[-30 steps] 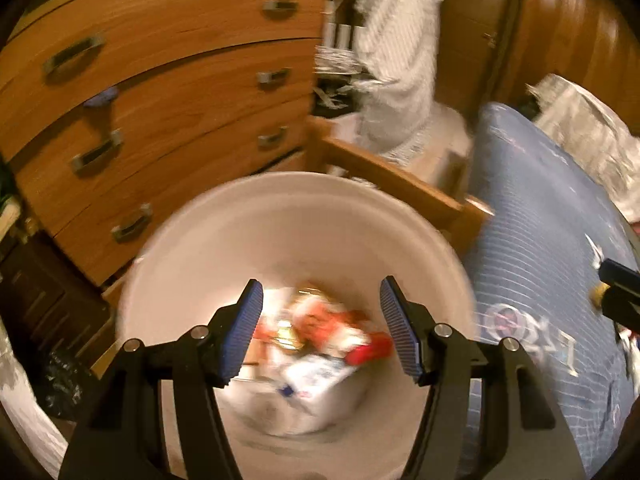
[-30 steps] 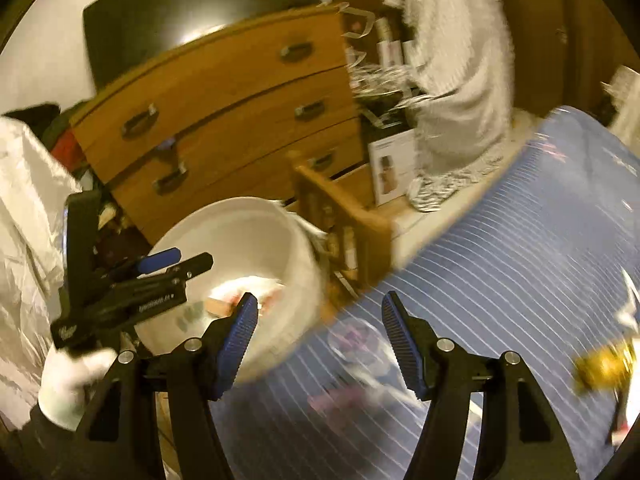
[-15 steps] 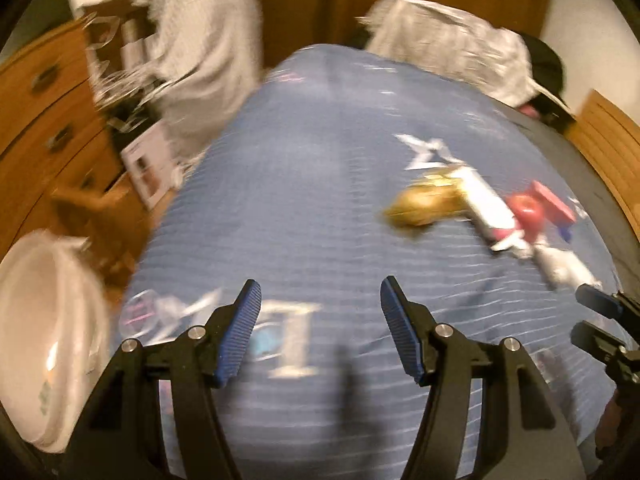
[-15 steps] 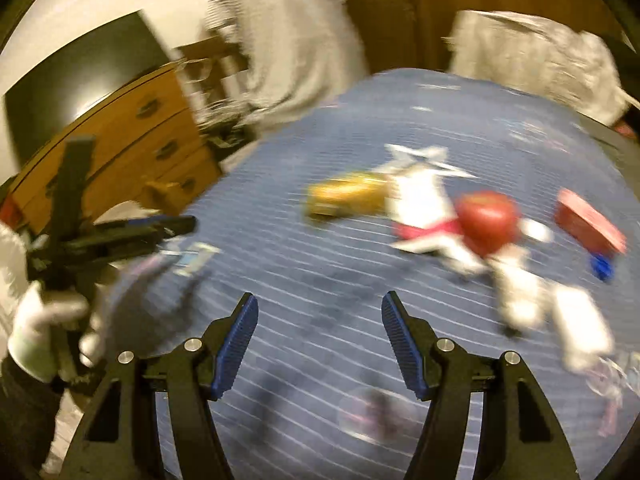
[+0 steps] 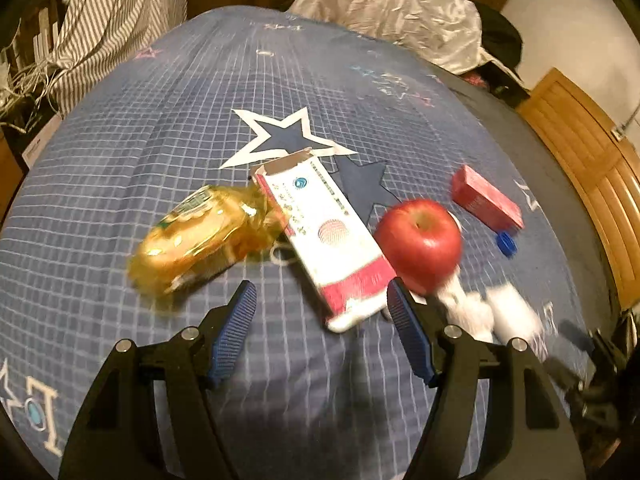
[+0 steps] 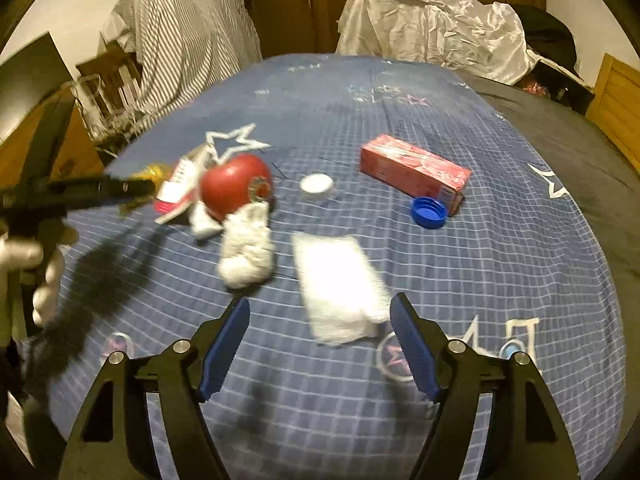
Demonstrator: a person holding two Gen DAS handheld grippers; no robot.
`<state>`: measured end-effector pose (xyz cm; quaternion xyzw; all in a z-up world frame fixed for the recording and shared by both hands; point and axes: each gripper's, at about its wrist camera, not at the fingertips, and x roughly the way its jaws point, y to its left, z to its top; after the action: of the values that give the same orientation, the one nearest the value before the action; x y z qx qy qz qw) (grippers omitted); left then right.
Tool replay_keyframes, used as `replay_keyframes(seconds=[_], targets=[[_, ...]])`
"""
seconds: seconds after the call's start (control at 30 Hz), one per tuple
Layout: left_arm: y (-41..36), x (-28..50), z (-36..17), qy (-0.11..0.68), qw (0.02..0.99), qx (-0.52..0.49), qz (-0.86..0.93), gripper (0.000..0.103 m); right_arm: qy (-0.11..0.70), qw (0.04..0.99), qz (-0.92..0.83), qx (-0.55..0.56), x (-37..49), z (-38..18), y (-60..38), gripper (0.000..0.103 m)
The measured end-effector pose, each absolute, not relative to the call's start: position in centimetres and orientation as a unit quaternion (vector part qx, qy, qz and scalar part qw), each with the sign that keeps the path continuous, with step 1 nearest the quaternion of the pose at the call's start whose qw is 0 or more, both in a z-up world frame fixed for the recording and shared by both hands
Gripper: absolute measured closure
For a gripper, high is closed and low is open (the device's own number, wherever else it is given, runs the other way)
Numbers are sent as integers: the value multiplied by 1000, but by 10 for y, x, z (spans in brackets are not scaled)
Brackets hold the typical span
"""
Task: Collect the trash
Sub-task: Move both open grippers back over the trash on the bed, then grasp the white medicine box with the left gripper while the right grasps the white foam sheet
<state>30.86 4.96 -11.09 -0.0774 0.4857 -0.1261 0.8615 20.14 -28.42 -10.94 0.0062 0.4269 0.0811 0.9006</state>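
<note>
- The bed [image 5: 160,128], under a blue checked cover with star prints, fills the space ahead of and beneath both claws; all the litter lies on it.
- A crumpled silvery sheet [image 6: 432,28] is heaped at the far end of the bed, well beyond both claws.
- A striped cloth [image 6: 180,40] hangs far off to the left of the right claw.
- The left claw [image 5: 322,320] is released, its jaws opening over bare cover with nothing between them.
- The right claw [image 6: 320,332] is also released, jaws opening; the near end of a flat white tissue [image 6: 340,284] lies in the gap between the blue pads, and the pads do not press on it.
- A gloved hand [image 6: 24,256] holds the left claw's handle at the far left of the right claw's view.
- A white carton with a red end [image 5: 324,236] lies just ahead of the left claw, its near end close to the right-hand pad.
- A crinkled gold wrapper [image 5: 200,240] lies ahead and to the left of the left claw, touching the carton.
- A red box [image 6: 416,168] lies ahead and to the right of the right claw.
- A red apple [image 5: 420,244] sits just beyond the left claw's right-hand pad, beside the carton.
- A balled white tissue [image 6: 248,252] lies ahead of the right claw's left pad, just below the apple.
- A blue bottle cap [image 6: 429,211] rests against the red box.
- A white cap [image 6: 316,184] sits farther ahead, between apple and box.
</note>
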Motion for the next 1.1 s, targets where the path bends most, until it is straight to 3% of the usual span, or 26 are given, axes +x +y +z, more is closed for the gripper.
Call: replay_keyframes(seconds=[0.13, 0.2, 0.27, 0.3, 0.33, 0.47, 0.83, 0.9, 0.93, 0.97, 1.03, 1.1], targets=[[37, 322, -130, 507, 853, -57, -111, 38, 452, 889, 71, -20, 229, -127, -281, 28], [35, 325, -136, 508, 853, -54, -106, 46, 460, 885, 71, -26, 244, -136, -280, 28], [38, 325, -136, 507, 853, -58, -106, 73, 467, 881, 72, -30, 253, -141, -280, 29], [39, 326, -136, 509, 851, -64, -111, 83, 470, 879, 77, -28, 258, -145, -279, 32], [40, 326, -135, 509, 851, -66, -112, 85, 472, 877, 81, -24, 261, -147, -279, 41], [47, 314, -127, 509, 849, -54, -132, 89, 468, 880, 85, -7, 259, -149, -275, 51], [99, 236, -123, 566, 798, 33, -205, 93, 467, 874, 125, 46, 185, -141, -274, 51], [114, 242, -120, 564, 804, -3, -187, 91, 469, 874, 121, 34, 174, -144, -270, 50], [122, 246, -116, 557, 811, -29, -175, 80, 468, 875, 119, 31, 171, -144, -269, 49], [125, 249, -111, 544, 823, -46, -159, 58, 467, 876, 118, 30, 171, -143, -269, 47], [117, 254, -99, 514, 841, -65, -158, 27, 468, 876, 117, 31, 173, -140, -269, 44], [97, 263, -92, 502, 846, -66, -164, 21, 466, 877, 118, 24, 175, -135, -268, 38]])
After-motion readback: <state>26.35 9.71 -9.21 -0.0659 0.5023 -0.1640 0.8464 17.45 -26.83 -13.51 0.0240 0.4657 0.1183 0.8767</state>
